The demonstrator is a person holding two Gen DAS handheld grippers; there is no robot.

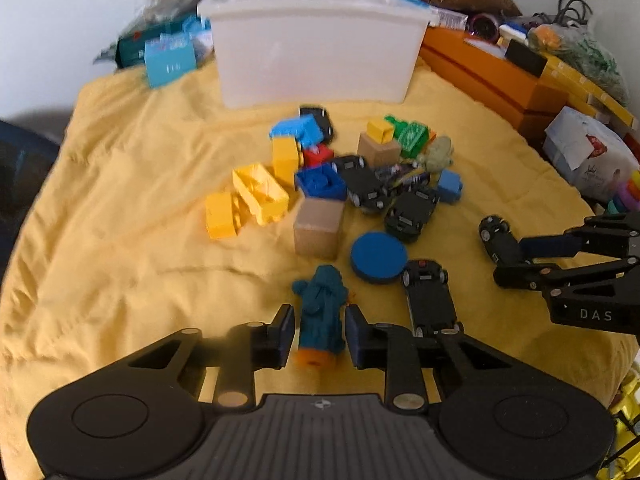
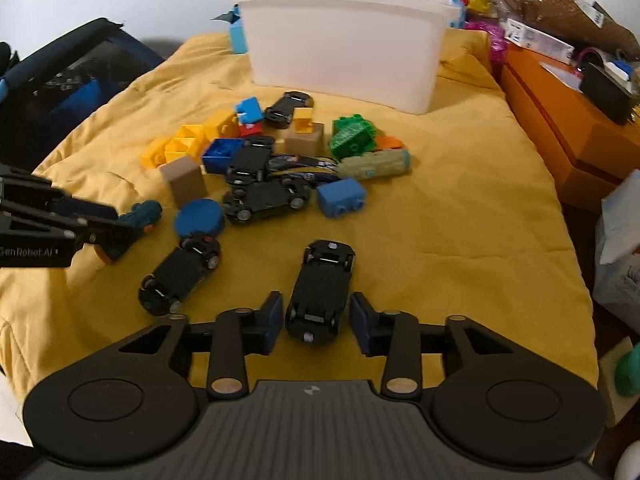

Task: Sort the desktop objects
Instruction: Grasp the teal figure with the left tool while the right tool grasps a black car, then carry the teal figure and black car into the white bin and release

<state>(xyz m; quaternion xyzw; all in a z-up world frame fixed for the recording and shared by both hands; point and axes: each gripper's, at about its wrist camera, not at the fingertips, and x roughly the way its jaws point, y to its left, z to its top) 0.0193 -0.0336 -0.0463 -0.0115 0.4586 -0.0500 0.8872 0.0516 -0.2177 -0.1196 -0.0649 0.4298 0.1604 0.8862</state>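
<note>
Toy car | betw right gripper pads, long axis fwd | jaws open | left gripper open round teal figure

A wrinkled yellow cloth covers the carrying surface. A white bin stands at its far side. Before the bin lies a loose heap: yellow bricks, a blue brick, green bricks, two tan blocks, and black toy cars. Nearer lie a blue disc, a teal figure, and two separate cars. Orange boxes flank the cloth's right edge.
</note>
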